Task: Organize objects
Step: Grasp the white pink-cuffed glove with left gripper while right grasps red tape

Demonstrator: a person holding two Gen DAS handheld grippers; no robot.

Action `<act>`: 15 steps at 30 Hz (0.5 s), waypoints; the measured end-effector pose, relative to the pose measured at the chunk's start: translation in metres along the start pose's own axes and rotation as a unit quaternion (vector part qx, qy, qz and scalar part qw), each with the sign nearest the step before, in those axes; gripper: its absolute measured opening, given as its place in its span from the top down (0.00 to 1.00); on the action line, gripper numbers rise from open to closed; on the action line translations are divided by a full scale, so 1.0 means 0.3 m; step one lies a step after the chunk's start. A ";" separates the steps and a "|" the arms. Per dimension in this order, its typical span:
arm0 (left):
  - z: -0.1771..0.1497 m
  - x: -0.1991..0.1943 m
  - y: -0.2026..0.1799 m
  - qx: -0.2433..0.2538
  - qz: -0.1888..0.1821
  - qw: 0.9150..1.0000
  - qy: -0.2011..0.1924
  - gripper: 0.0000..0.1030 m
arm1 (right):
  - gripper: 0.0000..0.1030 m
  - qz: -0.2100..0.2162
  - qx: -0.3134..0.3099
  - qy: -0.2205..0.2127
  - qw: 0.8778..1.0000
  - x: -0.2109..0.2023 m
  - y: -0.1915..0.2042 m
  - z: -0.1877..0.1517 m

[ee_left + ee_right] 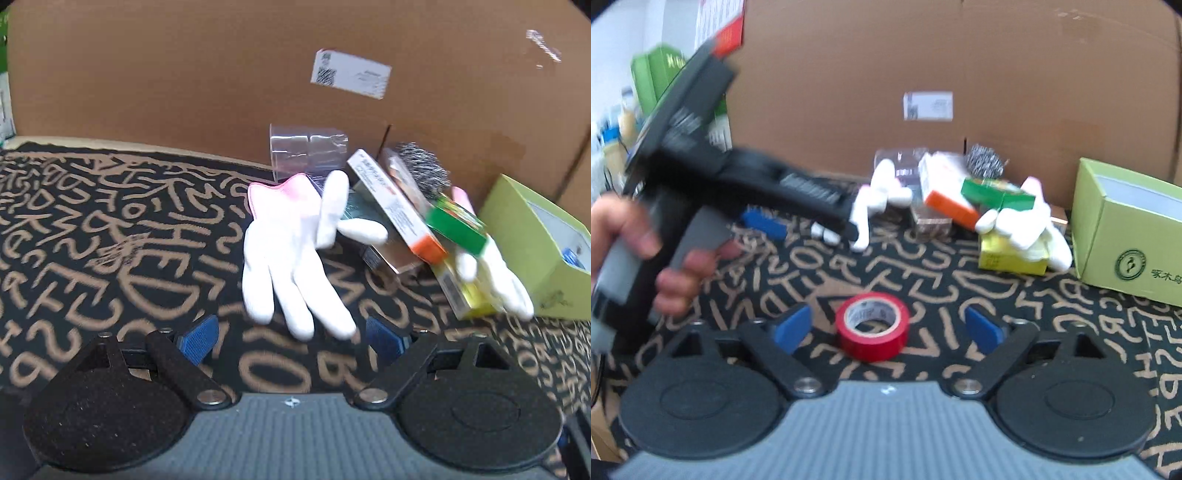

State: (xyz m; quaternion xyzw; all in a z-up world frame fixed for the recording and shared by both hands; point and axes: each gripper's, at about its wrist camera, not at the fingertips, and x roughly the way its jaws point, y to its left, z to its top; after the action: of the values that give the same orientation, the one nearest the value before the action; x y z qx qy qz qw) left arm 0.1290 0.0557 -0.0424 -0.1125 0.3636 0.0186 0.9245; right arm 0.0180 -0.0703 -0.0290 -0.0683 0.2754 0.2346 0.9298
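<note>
Hardly begun: both grippers, left (291,338) and right (886,328), spread wide and empty, red tape roll (872,326) unsorted lower centre, jumbled white fabric gloves (291,254) and small cartons (397,214) right of centre.

Both hand-held grippers gape empty: the left hand-held gripper (290,338) near a white glove (291,254), the right hand-held gripper (886,328) well short of it.
</note>
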 end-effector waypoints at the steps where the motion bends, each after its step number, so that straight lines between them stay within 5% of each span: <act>1: 0.012 0.019 0.001 -0.001 0.003 1.000 0.000 0.13 | 0.25 -0.004 0.003 0.000 1.000 0.001 0.002 0.003; 3: 0.039 0.051 0.000 0.000 0.012 1.000 -0.008 0.16 | 0.34 -0.003 0.012 0.000 1.000 -0.003 -0.001 0.006; 5: 0.064 0.078 -0.009 0.014 0.024 1.000 -0.006 0.28 | 0.44 0.010 0.023 0.003 1.000 -0.002 -0.008 0.006; 7: 0.075 0.088 -0.030 0.056 0.045 0.997 -0.005 0.71 | 0.55 0.025 0.028 0.004 0.999 0.000 -0.006 0.004; 9: 0.067 0.070 -0.022 0.071 0.026 0.997 0.001 0.87 | 0.58 0.024 0.021 0.005 0.999 0.000 0.001 0.003; 15: -0.076 -0.100 -0.003 0.088 -0.034 0.995 0.027 0.90 | 0.58 0.002 0.002 0.006 1.000 -0.023 -0.019 -0.007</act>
State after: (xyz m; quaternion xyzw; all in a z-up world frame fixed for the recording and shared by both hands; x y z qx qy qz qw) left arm 0.0918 0.0511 -0.0382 -0.0439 0.3850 -0.0482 0.9206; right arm 0.0146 -0.0785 -0.0270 -0.0676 0.2813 0.2356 0.9278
